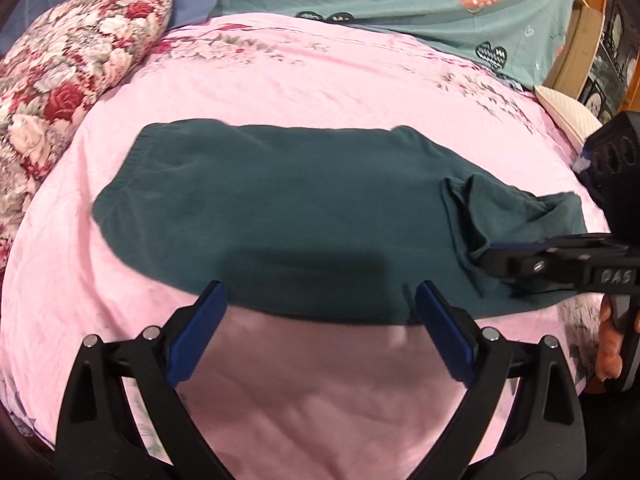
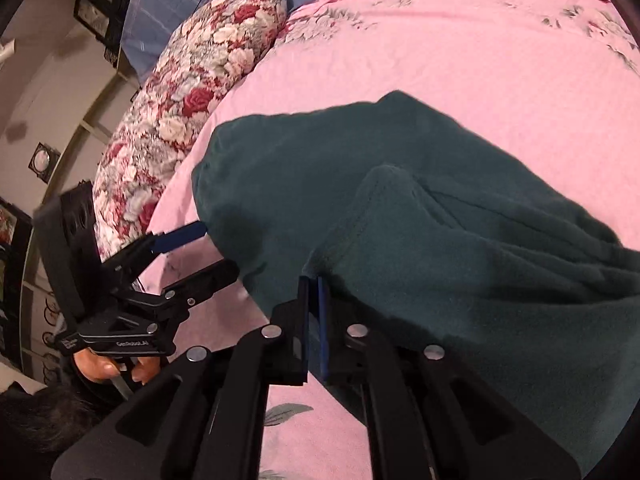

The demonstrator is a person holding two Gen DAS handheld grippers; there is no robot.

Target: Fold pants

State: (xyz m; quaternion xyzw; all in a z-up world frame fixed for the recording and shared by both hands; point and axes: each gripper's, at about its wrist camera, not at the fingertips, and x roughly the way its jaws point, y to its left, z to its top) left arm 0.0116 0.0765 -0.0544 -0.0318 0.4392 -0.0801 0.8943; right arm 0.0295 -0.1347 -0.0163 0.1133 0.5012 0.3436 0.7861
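Dark green fleece pants (image 1: 280, 208) lie flat across the pink bedsheet (image 1: 320, 380), waistband at the left. My left gripper (image 1: 321, 294) is open just over the pants' near edge, with nothing between its fingers. It also shows in the right wrist view as the left gripper (image 2: 218, 250), wide apart beside the cloth's edge. My right gripper (image 1: 490, 256) comes in from the right, and cloth bunches up at its tip. In its own view the right gripper (image 2: 313, 280) has its jaws almost together, pinching a raised fold of the pants (image 2: 440, 240).
A floral pillow (image 1: 60, 80) lies along the left of the bed. A teal sheet with hearts (image 1: 400, 0) covers the far side, and a white cushion (image 1: 568, 112) sits at the far right. A person's hand (image 2: 108, 364) holds the left gripper.
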